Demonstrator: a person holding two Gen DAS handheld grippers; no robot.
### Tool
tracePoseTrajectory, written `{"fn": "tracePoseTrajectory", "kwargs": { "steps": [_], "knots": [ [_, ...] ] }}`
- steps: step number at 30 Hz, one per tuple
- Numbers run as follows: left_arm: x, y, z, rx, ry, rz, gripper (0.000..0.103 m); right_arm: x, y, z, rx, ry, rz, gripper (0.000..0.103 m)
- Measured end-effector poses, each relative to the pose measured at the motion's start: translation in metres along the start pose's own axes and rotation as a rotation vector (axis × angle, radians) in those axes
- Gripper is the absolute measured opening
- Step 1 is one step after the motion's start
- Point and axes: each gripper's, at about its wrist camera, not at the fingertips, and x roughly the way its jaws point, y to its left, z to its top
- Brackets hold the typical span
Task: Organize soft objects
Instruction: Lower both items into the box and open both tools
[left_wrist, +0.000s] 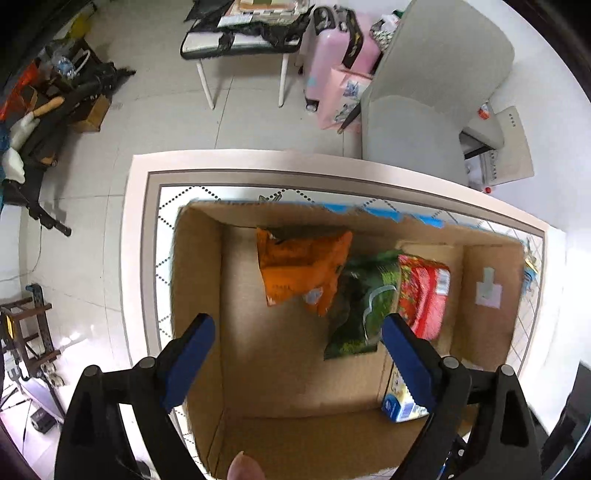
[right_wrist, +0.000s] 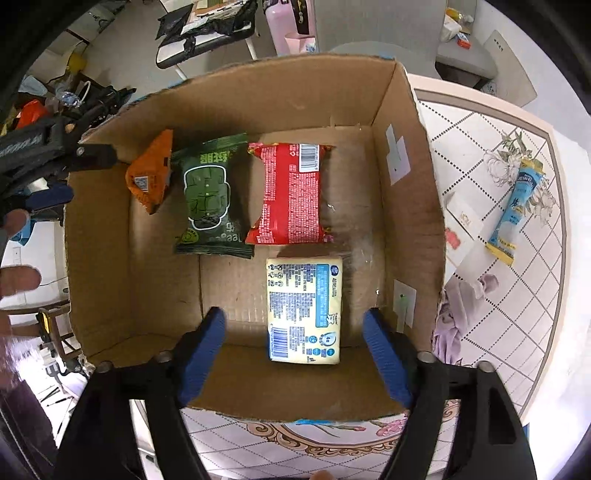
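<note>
Inside the cardboard box (right_wrist: 406, 177) on the patterned tabletop (right_wrist: 517, 295), four soft packets lie flat on the floor of the box: an orange packet (right_wrist: 149, 173), a green packet (right_wrist: 208, 199) and a red packet (right_wrist: 290, 195) form a row along the far side, the green and red ones just beside each other, and a pale yellow pack (right_wrist: 304, 310) sits nearer, just below the red packet. The side-by-side layout appears deliberate, keeping each item face-up and leaving the left half of the box floor bare for further items. The right gripper (right_wrist: 295, 354) hangs above the near edge of the box with its jaws wide and nothing between them; the yellow pack lies beneath the gap, untouched. The left gripper (left_wrist: 299, 350) hovers over the box from the opposite side, its jaws likewise wide and empty. Outside the box, a blue-and-yellow tube-shaped packet (right_wrist: 517, 210) lies on the tabletop well apart from the box's right wall, with a lilac cloth (right_wrist: 454, 314) bunched against that wall and a white card (right_wrist: 461, 225) between them. In the inspector's judgement these are the remaining items; the tall right wall stands between them and the box floor and would call for a lift over it.
</note>
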Motion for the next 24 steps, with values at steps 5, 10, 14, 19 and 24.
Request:
{"fn": "tracePoseTrajectory", "kwargs": {
  "steps": [5, 10, 14, 19, 24],
  "knots": [
    [-0.024, -0.009, -0.041, 0.034, -0.058, -0.032, 0.101, -0.018, 0.004, -0.014, -0.029, -0.036, -0.016, 0.094],
    [-0.051, -0.012, -0.080, 0.028, -0.130, -0.039, 0.101, -0.035, 0.003, -0.031, -0.051, -0.089, -0.020, 0.095],
    [-0.068, -0.018, -0.108, 0.034, -0.195, 0.014, 0.101, -0.052, 0.001, -0.046, -0.085, -0.134, -0.037, 0.095],
    [-0.076, -0.027, -0.132, 0.031, -0.213, 0.032, 0.101, -0.069, -0.001, -0.060, -0.112, -0.162, -0.026, 0.095],
    [-0.086, -0.035, -0.146, 0.017, -0.228, 0.041, 0.101, -0.082, -0.006, -0.070, -0.121, -0.179, 0.010, 0.095]
  ]
}}
